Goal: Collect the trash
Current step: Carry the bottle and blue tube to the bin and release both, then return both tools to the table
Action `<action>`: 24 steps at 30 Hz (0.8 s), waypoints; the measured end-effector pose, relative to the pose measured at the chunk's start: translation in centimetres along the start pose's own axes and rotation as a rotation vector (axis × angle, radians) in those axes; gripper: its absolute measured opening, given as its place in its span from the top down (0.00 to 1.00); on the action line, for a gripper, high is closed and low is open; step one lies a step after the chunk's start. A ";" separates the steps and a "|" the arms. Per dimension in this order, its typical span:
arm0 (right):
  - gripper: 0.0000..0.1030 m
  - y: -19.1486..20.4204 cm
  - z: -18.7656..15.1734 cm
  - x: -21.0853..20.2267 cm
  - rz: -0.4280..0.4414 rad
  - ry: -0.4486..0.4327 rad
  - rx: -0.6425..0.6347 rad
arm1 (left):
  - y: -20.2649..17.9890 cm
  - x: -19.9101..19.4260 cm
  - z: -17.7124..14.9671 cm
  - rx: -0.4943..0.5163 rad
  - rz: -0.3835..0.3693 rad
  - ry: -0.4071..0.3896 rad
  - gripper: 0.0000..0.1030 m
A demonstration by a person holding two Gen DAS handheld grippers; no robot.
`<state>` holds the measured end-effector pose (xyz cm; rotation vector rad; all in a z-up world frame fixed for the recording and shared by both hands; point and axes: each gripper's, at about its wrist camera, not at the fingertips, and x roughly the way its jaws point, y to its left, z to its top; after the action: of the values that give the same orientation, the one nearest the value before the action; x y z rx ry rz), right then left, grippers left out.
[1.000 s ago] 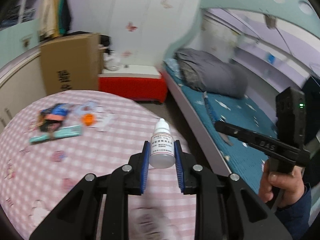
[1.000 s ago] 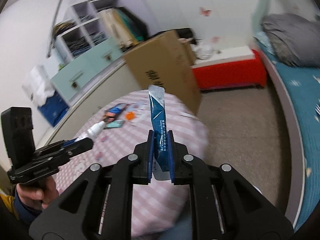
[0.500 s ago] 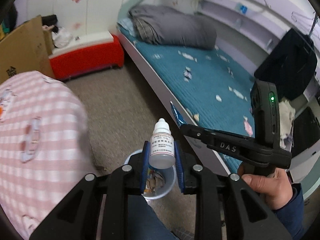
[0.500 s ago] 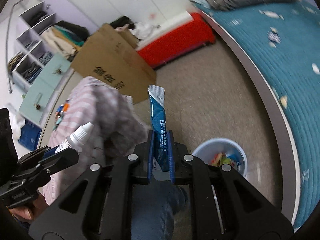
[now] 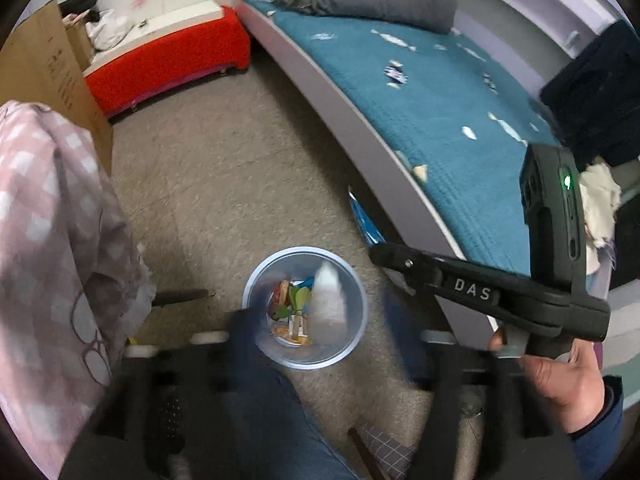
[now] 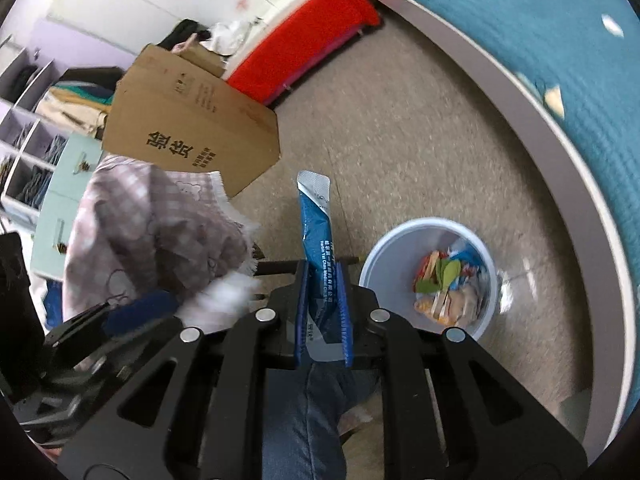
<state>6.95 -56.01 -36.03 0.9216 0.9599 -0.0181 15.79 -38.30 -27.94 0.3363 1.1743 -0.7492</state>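
Observation:
A pale blue waste bin with wrappers inside stands on the carpet below both grippers. My left gripper hangs right over it, blurred, its jaws opening wide. The white dropper bottle is a white smear between them over the bin's mouth, free of the pads. My right gripper is left of the bin in its own view. Its jaws are opening with the blue sachet upright between them, the pads still on it. The left gripper and the bottle's blur show at lower left.
The pink checked tablecloth hangs at the left, a cardboard box behind it. A red bench stands by the far wall, and the teal bed runs along the right. A jeans-clad leg lies below the bin.
Both grippers swung from over the table down to the bin on the floor. The left jaws spread apart and the bottle left them. The sachet stays in the right jaws.

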 end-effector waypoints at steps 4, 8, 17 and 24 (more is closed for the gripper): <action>0.26 -0.9 -0.5 0.4 0.000 0.004 0.048 | 0.3 -0.2 0.2 -0.009 0.020 -0.009 0.21; 0.06 -1.4 -0.7 -0.1 -0.037 -0.008 0.076 | 0.1 -0.9 0.3 -0.017 0.029 -0.024 0.20; 0.06 1.5 0.5 -3.8 -0.099 -0.098 0.031 | -0.4 -7.1 0.4 -0.008 -0.017 -0.165 0.19; 0.06 8.3 1.9 -7.0 -0.076 -0.179 -0.101 | 0.6 -12.8 0.4 -0.014 -0.024 -0.292 0.18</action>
<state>7.31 -54.63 -25.09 0.7761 0.8218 -0.1141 14.11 -33.63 -16.10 0.1930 0.9084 -0.7816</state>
